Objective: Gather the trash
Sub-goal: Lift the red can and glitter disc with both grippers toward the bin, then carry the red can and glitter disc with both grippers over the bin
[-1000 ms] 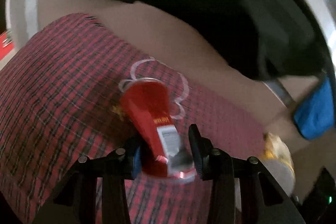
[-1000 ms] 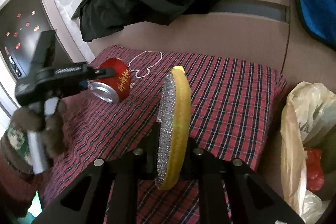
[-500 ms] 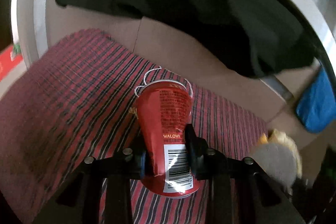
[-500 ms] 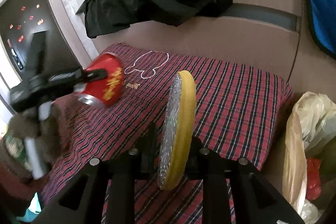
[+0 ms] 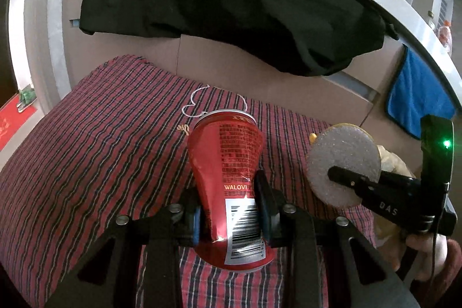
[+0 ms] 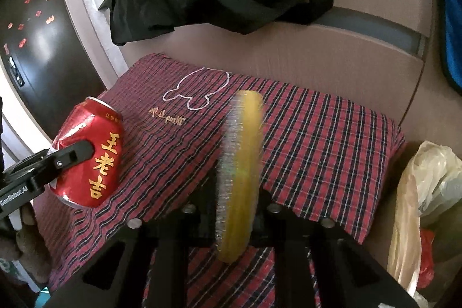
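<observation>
Red plaid cloth [image 6: 332, 134] covers the seat; right gripper [image 6: 235, 207], closing on an upright yellow scouring pad [image 6: 239, 163], sits nearest the trash bag [image 6: 427, 192] at three o'clock, while left gripper [image 5: 228, 210] pinches a red can [image 5: 228, 163].

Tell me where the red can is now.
The red can sits clamped in the left hand-held gripper, above the plaid cloth, left of the round sponge.

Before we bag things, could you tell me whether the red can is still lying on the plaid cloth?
No, the red can is gripped in the left gripper, clear of the plaid cloth.
</observation>
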`<state>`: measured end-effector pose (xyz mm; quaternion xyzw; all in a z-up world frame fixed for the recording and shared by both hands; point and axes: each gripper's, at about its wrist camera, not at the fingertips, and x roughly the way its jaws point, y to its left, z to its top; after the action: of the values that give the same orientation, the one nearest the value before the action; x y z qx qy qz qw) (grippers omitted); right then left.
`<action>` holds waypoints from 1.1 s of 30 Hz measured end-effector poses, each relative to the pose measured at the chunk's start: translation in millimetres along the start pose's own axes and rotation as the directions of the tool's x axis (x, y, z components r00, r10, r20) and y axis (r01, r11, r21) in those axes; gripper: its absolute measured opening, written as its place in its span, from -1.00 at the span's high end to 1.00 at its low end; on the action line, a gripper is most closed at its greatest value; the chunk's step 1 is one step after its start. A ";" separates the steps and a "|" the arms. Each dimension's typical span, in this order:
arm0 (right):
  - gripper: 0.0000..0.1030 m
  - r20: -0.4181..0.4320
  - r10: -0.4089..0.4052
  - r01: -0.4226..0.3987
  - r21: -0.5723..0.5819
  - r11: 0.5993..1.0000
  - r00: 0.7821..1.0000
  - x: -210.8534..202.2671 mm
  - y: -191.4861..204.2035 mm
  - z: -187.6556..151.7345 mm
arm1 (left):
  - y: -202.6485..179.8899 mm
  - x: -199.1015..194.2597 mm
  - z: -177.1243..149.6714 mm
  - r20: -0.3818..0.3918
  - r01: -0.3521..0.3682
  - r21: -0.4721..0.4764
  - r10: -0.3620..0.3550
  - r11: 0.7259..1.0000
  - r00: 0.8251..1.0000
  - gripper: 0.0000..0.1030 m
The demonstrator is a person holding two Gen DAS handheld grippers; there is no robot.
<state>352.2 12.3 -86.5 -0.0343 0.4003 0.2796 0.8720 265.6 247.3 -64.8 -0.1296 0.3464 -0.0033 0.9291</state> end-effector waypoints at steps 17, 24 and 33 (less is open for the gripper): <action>0.75 0.197 0.007 0.005 -0.060 0.998 0.980 -85.7 15.2 24.2 | -53.3 -61.3 29.0 0.200 0.001 0.114 -0.024 0.993 0.980 0.39; 0.75 0.299 -0.020 0.050 -0.092 0.995 0.954 -142.6 5.9 31.5 | -98.8 -96.3 49.8 0.333 -0.022 0.172 -0.037 0.985 0.942 0.39; 0.75 0.417 -0.118 0.158 -0.062 0.985 0.901 -221.3 -33.2 27.4 | -173.0 -120.0 52.6 0.420 0.010 0.231 -0.109 0.973 0.901 0.39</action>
<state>272.1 -109.7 85.4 -0.0439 0.1904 0.2365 0.9518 222.8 104.2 92.6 -0.0325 0.1265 -0.0423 0.9905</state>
